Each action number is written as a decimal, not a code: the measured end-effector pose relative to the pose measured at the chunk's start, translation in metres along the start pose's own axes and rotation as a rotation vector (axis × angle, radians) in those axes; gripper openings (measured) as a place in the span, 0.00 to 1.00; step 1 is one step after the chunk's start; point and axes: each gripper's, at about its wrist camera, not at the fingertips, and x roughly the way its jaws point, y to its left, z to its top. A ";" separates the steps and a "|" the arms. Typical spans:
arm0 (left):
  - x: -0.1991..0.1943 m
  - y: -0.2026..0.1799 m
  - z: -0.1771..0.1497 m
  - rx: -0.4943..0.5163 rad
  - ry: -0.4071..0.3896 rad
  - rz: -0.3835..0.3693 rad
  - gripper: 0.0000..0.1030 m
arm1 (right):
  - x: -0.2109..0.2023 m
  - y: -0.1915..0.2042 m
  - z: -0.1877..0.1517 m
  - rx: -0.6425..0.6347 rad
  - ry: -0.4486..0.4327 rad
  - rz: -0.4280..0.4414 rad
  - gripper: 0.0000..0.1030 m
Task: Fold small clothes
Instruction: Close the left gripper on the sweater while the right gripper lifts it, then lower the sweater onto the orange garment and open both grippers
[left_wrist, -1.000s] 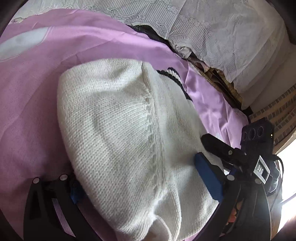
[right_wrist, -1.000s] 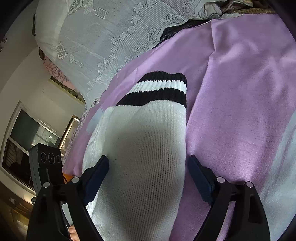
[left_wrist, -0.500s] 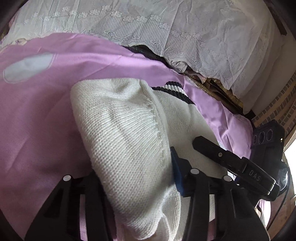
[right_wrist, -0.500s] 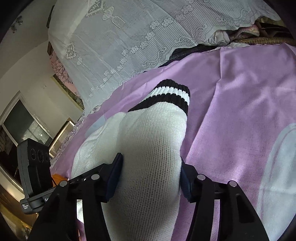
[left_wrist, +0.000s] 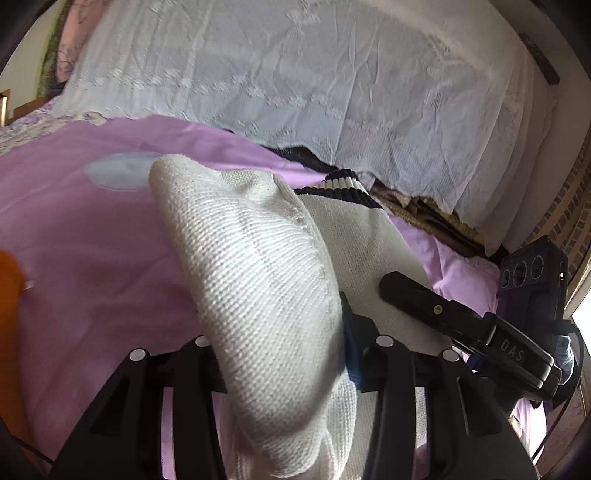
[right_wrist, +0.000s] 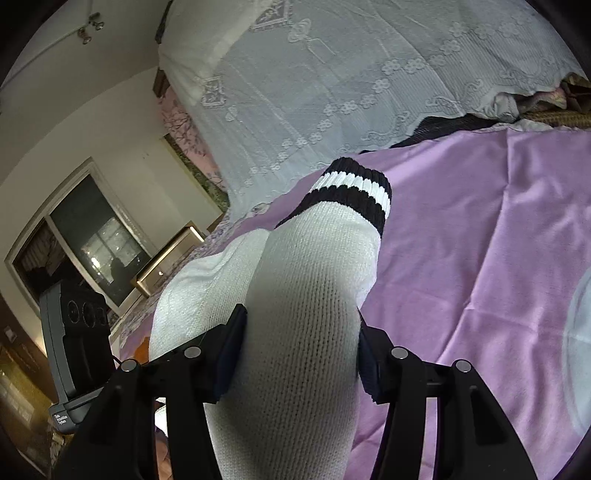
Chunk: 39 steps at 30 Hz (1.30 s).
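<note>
Soft daylight, fisheye edges dark, slight motion blur up close.

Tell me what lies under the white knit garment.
Under the white knit garment, the purple sheet spreads out on every visible side. Whatever lies directly beneath the bunched knit is covered. The left gripper and right gripper each clamp a fold of it.

a bedroom in a home — a bed (right_wrist: 498, 229) spread with a lilac sheet, and behind it a headboard draped in a white lace cover (right_wrist: 332, 74) with embroidered flowers. past the bed's edge stand pale painted walls, a dark framed window (right_wrist: 79, 236) and floral wallpaper (right_wrist: 173, 114) — a brick wall (left_wrist: 569, 210) shows on the other side.
</note>
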 end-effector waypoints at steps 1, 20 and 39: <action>-0.018 0.003 -0.003 -0.001 -0.024 0.017 0.41 | -0.002 0.013 -0.002 -0.017 0.003 0.021 0.54; -0.275 0.128 -0.018 -0.148 -0.196 0.364 0.41 | 0.058 0.290 -0.066 -0.184 0.174 0.392 0.54; -0.203 0.235 -0.051 -0.254 -0.177 0.287 0.47 | 0.155 0.254 -0.128 -0.106 0.214 0.232 0.50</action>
